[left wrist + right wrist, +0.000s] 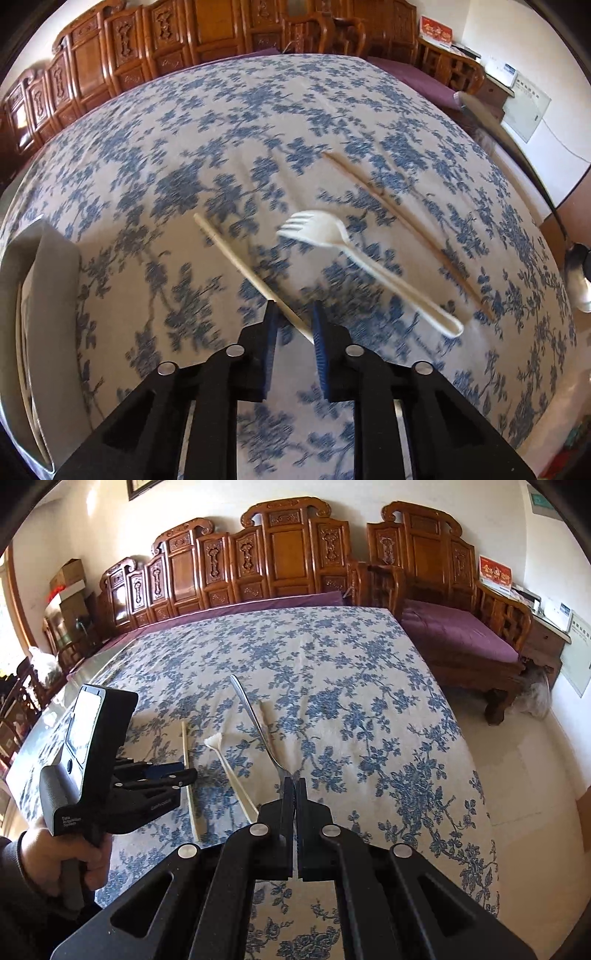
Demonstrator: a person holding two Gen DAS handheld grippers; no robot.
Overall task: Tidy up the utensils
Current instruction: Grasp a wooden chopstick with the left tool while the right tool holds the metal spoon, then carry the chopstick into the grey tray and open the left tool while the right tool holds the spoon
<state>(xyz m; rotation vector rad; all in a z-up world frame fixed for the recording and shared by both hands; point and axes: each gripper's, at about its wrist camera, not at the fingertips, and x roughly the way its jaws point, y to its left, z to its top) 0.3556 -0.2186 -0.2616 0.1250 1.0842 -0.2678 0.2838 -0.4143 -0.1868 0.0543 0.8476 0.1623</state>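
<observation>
A pale chopstick [236, 253] lies on the blue floral tablecloth and runs slantwise between the blue pads of my left gripper [293, 312]. A gap shows on both sides of it, so the jaws stand open around it. To its right lie a white plastic fork [332, 236] and a brown chopstick [402, 229]. My right gripper [295, 781] is shut on a metal spoon [255, 720] near its bowl end, the handle pointing away above the cloth. The right wrist view also shows the left gripper [188, 771] low over the pale chopstick [186, 746], beside the fork [229, 771].
A grey tray [55, 258] with a pale stick inside sits at the left edge of the left wrist view. The table's right edge [476, 775] drops to a tiled floor. Carved wooden benches [288, 554] with purple cushions stand behind the table. A person's hand [74, 853] holds the left gripper.
</observation>
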